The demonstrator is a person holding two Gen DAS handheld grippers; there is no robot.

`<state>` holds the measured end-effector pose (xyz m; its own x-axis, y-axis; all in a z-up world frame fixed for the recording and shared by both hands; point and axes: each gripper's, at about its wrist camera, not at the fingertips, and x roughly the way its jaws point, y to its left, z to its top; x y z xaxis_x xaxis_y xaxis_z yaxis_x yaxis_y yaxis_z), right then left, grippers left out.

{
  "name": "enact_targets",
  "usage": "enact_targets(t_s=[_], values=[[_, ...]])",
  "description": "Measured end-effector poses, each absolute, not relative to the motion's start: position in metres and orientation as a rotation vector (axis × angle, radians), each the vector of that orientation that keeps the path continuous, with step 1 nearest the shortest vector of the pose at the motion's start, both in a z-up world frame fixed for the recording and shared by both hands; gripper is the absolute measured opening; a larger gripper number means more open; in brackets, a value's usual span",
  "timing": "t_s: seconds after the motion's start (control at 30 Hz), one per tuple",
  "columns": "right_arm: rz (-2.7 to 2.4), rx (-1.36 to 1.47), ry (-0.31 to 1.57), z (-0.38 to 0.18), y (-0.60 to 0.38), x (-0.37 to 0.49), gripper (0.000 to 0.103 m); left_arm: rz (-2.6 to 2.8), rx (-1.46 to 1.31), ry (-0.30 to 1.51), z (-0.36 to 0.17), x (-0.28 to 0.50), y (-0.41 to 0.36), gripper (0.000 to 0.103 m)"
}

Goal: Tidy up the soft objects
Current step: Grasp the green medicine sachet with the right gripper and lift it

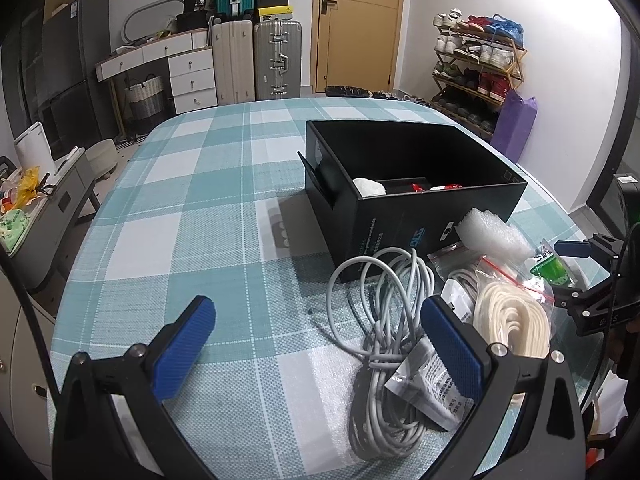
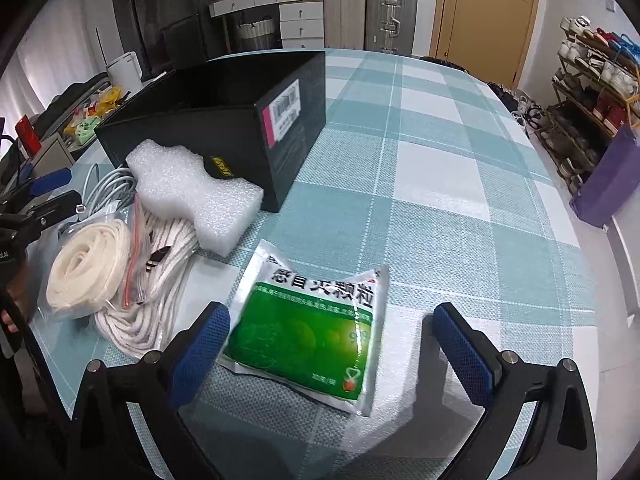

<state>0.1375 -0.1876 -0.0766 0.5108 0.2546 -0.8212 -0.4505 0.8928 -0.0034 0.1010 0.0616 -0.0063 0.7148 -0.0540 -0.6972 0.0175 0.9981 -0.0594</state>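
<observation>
Holding white wad (image 1: pixel 370 188) and red packets (image 1: pixel 420 188), black box (image 1: pixel 400 216)

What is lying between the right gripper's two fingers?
In the right wrist view, a green medicine sachet lies flat on the checked tablecloth between the open right gripper's fingers, nearer its left finger.

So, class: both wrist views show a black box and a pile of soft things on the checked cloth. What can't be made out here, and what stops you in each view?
- Black box contents, left wrist view: near wall hides all but a white lump and red bits.
- Same box, right wrist view: only its outside walls show.
- Green sachet, right wrist view: print partly motion-blurred.
- Grey cable, left wrist view: lower coil hidden behind the left gripper.
</observation>
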Motion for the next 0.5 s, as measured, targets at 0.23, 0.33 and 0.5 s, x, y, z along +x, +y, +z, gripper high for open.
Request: enact_targets(t_s=[0.23,0.33,0.5], values=[[0.481,-0.24,0.898,-0.073,-0.178,0.128,0.073,-0.039,-0.054,0.775,-0.007,0.102,0.062,0.103],[0.49,-0.238,0.879,-0.072,-0.178,0.126,0.057,-0.04,-0.054,0.775,-0.007,0.102,0.061,0.103],[0.505,-0.22,0.863,-0.071,-0.181,0.125,0.041,-0.06,-0.07,0.776,-0.005,0.101,0.061,0.103]])
